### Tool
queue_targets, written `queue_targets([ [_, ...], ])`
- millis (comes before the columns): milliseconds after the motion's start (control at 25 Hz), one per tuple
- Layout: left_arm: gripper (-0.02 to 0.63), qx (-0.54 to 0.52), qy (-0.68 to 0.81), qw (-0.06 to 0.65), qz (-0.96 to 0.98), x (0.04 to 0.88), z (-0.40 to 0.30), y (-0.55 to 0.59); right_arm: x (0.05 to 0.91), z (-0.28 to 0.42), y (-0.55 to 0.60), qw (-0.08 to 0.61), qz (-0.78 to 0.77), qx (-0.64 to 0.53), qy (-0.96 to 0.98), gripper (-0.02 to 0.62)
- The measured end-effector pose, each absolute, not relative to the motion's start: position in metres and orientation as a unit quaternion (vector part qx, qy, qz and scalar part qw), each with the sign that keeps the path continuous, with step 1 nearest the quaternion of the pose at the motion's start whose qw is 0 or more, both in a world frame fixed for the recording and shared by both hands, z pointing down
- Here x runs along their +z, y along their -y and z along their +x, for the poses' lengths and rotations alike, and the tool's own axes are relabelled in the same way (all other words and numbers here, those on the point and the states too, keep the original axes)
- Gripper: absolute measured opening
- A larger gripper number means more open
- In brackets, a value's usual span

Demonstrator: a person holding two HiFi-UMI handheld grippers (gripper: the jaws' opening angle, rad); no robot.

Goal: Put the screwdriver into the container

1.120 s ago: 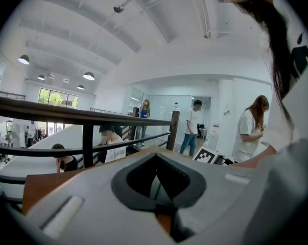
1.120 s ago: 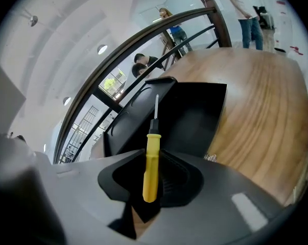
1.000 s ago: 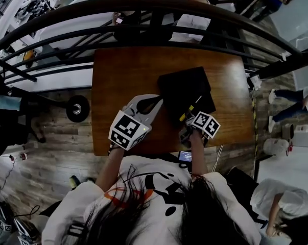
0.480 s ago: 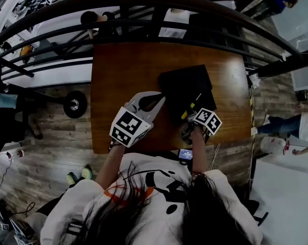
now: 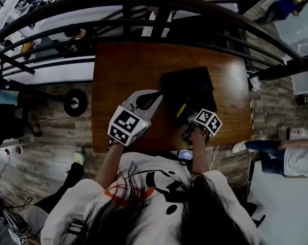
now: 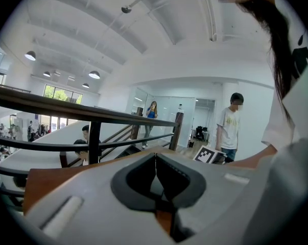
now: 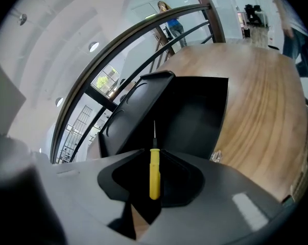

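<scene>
The right gripper [image 7: 154, 156] has its jaws closed on the yellow plastic handle of the slim screwdriver [image 7: 154, 172], which lies lengthwise along the line where they meet, its thin metal shaft sticking out past the tips towards the open black rectangular container [image 7: 205, 111]. From the head view the screwdriver [image 5: 181, 109] sits over the near edge of the container [image 5: 192, 83], just ahead of the right gripper [image 5: 189, 118], on the brown wooden table [image 5: 128, 70]. The left gripper [image 6: 155, 160] has its jaws together with nothing between them, its tips [image 5: 156, 97] just beside the container's left edge.
</scene>
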State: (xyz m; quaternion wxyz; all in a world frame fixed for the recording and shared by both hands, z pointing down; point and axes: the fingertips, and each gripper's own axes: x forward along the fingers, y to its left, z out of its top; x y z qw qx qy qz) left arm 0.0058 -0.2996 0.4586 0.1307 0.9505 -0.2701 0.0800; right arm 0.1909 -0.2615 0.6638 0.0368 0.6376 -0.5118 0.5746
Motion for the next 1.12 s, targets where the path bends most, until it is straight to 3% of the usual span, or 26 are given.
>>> queue_targets([
  [440,0.0,0.083,0.266,0.129,0.952,0.459,0.008,0.296,0.65,0.184,0.265,0.022,0.625,0.567,0.536,0.095],
  [1120,0.0,0.089,0.267,0.112,0.953,0.444,0.037,0.267,0.546,0.175,0.276,0.048,0.592,0.428,0.681,0.129],
])
